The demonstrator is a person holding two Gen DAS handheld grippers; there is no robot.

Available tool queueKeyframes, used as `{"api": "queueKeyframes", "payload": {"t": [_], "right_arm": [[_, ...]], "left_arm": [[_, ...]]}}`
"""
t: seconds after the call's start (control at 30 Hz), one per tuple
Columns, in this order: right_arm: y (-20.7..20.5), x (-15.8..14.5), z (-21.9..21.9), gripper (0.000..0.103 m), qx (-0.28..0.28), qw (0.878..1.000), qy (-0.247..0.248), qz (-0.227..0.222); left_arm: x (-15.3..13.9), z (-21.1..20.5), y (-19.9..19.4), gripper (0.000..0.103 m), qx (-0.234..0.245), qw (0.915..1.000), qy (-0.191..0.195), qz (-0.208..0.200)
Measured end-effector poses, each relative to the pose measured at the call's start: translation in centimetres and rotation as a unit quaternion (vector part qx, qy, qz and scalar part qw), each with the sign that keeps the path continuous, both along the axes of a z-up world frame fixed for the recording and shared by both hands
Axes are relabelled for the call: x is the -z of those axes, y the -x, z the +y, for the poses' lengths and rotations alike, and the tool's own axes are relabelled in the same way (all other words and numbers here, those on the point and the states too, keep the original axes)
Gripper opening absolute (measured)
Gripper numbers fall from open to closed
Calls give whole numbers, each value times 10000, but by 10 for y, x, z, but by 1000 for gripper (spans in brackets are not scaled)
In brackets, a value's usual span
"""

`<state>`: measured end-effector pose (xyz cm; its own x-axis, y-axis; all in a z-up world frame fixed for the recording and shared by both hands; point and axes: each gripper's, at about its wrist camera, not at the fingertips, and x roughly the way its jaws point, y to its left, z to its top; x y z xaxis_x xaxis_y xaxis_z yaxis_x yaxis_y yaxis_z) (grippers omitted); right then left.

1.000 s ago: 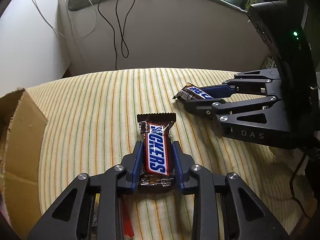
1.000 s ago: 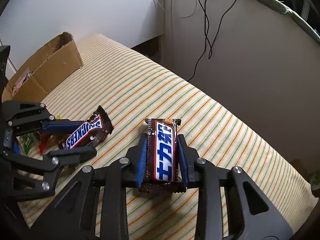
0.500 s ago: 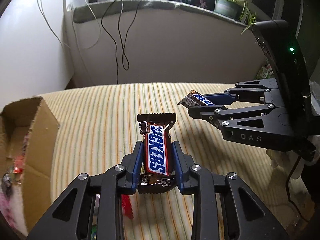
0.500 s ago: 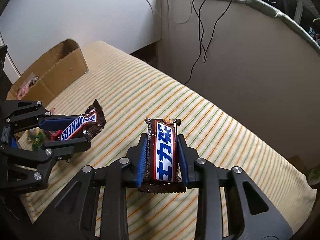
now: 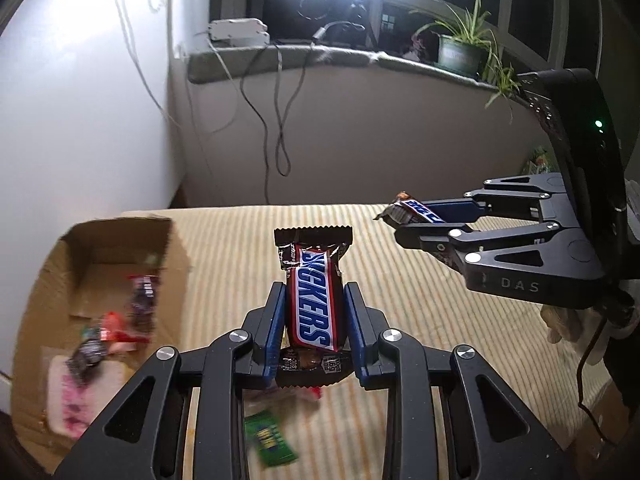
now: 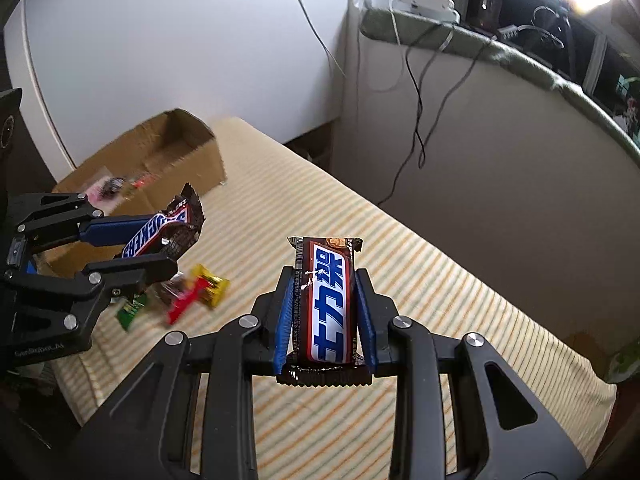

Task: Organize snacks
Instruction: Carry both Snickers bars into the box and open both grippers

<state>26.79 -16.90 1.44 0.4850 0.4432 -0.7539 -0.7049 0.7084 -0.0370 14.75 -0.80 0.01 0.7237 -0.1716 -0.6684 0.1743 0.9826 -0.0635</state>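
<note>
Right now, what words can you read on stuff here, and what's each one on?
"SNICKERS": Snickers bar in the left gripper.
"DAS": body of the right gripper.
White characters, not Latin letters: chocolate bar in the right gripper.
Small print on both wrappers, the green packet, and the box snacks: too blurred.

Both grippers — left (image 5: 314, 328), right (image 6: 325, 316) — aloft, jaws clamped, tilted downward.
</note>
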Motion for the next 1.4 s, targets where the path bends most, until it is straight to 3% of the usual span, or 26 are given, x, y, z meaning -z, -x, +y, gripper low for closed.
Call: {"api": "queueKeyframes", "payload": {"t": [0.43,0.7,1.4], "right_arm": [[29,-21,60,30,-426,9988,-247,-70],[40,-25,106,30,-773,9963,-373,34],[35,3,210,30,-1296,9903,-228,454]], "left_arm": [[-25,75,8,27,-704,9971,-162,-227],[-22,128,-2,27,-1202,9925,-180,-124],[-6,170,-27,27,-1678,9858,-52,55]]}}
